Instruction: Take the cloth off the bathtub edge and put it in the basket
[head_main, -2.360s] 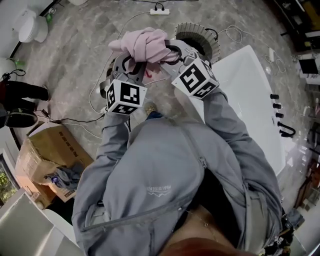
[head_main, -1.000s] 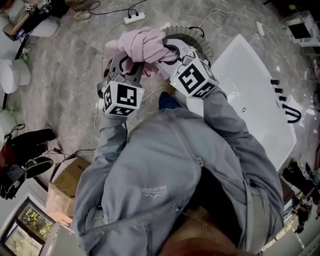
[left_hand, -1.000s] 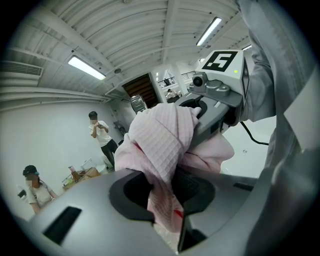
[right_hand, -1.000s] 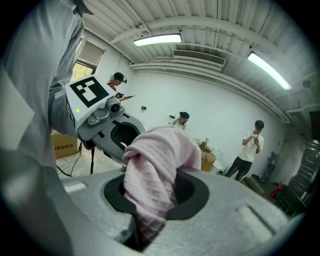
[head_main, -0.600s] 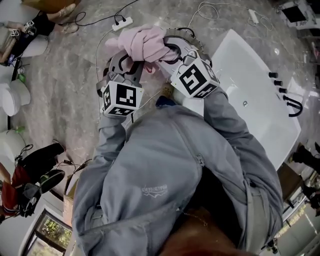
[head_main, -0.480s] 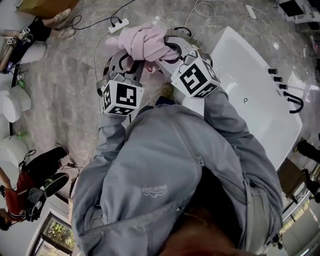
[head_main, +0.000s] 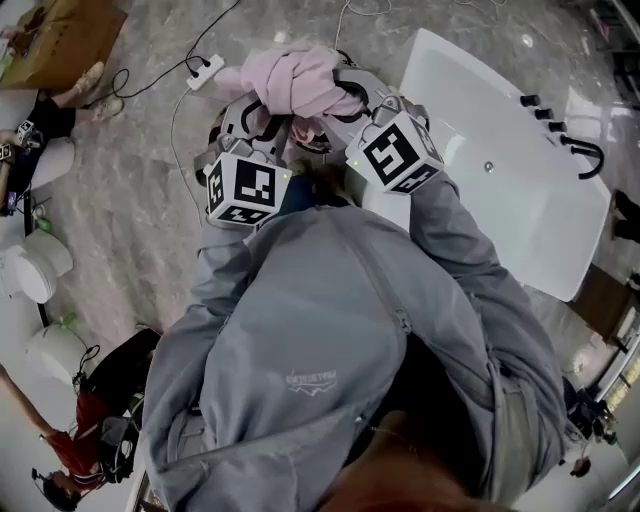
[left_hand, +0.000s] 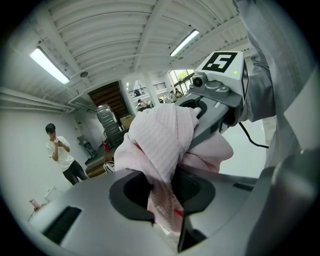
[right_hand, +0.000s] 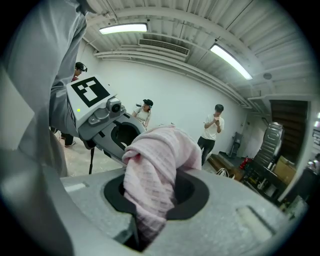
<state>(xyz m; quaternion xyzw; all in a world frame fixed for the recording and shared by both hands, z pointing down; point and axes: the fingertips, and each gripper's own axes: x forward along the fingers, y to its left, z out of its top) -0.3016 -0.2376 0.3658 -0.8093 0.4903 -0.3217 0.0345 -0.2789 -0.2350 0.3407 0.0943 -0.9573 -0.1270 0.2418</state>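
Pink cloth (head_main: 298, 78): we are holding it bunched in the air between both grippers, above the grey stone floor (head_main: 130, 180) and just left of the white tub (head_main: 500, 150). It is touching neither.
Left gripper (head_main: 262, 118): we are clamping its jaws, set narrow, on a fold of the cloth. The fabric is running down between them.
Right gripper (head_main: 345, 100): we are pinching a second fold the same way, with the jaws nearly together on the fabric.
Gripper spacing: we are holding the two close together, facing each other across the bundle.
Floor items: a power strip (head_main: 205, 68) is lying beyond the cloth, and a cardboard box (head_main: 60, 40) is sitting at far left.
Background: a person (left_hand: 62, 152) is standing by the far wall in the left gripper view.
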